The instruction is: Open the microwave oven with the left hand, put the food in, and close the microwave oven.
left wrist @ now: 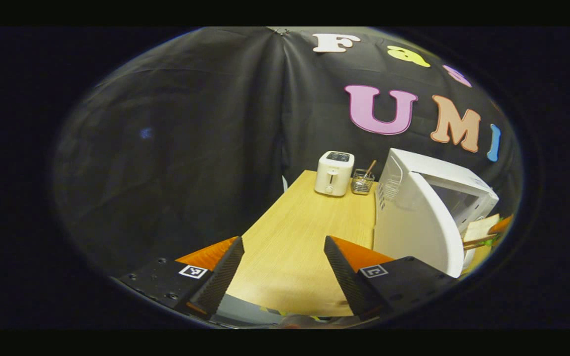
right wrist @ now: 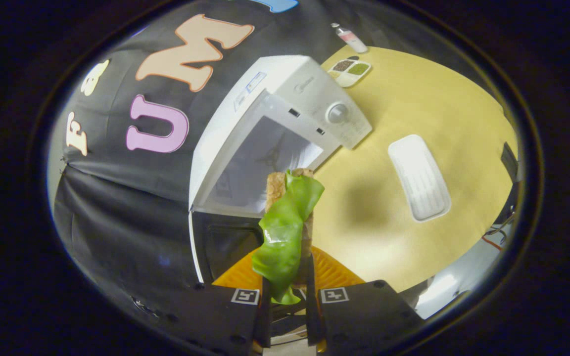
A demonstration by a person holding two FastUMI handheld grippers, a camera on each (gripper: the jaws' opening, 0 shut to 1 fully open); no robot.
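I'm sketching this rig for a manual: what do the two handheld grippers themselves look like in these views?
The left gripper has two wedge-shaped jaws with ribbed inner faces, each on a flat black plate with screw holes and a small square black-and-white marker. The right gripper is built the same: black plates with screw holes, one square marker by each of the jaws, ribbed surfaces behind. No cables or sleeves are visible.

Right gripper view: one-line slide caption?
Right gripper holds sandwich before the open microwave; white tray on table.
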